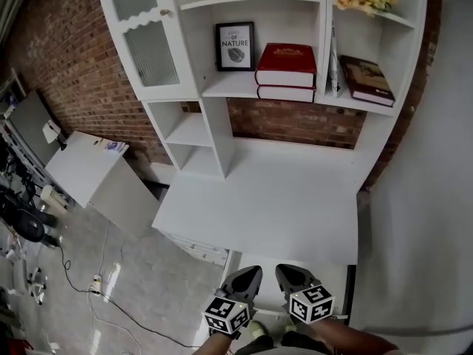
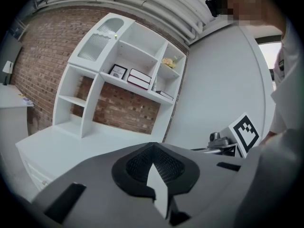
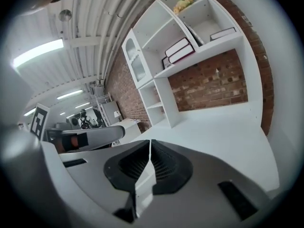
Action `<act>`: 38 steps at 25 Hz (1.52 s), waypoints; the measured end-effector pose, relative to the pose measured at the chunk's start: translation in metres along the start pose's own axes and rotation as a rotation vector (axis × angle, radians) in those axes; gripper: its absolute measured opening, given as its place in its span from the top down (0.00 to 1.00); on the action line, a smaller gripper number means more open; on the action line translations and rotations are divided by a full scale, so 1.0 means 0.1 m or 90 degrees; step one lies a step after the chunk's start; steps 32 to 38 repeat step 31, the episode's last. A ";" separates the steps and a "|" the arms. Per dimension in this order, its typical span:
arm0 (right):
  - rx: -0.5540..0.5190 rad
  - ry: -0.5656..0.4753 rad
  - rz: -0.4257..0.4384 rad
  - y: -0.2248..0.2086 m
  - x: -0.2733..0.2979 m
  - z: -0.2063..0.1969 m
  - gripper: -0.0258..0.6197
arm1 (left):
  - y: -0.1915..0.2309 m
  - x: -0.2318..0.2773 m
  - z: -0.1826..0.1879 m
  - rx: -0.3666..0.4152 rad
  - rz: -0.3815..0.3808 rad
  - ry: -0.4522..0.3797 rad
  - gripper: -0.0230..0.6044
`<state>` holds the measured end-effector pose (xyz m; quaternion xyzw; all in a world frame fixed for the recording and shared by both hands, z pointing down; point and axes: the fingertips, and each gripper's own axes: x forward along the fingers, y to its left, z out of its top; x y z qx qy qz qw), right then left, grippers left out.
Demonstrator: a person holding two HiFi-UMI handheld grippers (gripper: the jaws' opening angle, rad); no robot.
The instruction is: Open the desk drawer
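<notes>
Both tongs, left (image 1: 250,274) and right (image 1: 287,272), are pressed together on nothing, side by side at the desk's (image 1: 281,198) near edge. The drawer (image 1: 325,266) seems to be the white panel just under that edge; I can't make out a handle. It's probably light and rigid, best gripped at its front centre. Red books (image 1: 286,72) sit on the far shelves, well clear of it.

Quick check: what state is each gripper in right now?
Left gripper: closed, holding nothing.
Right gripper: closed, holding nothing.
</notes>
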<state>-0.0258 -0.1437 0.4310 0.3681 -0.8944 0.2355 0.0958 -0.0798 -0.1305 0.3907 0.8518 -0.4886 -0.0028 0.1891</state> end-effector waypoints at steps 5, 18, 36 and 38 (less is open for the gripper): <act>-0.040 -0.050 -0.002 0.01 -0.04 0.51 0.93 | -0.08 0.03 0.37 0.024 -0.006 -0.032 0.94; -0.085 -0.075 0.039 0.20 -0.03 0.87 0.93 | -0.02 -0.04 0.75 0.031 0.025 -0.082 0.94; -0.092 -0.071 0.053 0.29 0.00 0.83 0.93 | 0.00 -0.10 0.73 0.027 0.036 -0.087 0.94; -0.092 -0.071 0.053 0.29 0.00 0.83 0.93 | 0.00 -0.10 0.73 0.027 0.036 -0.087 0.94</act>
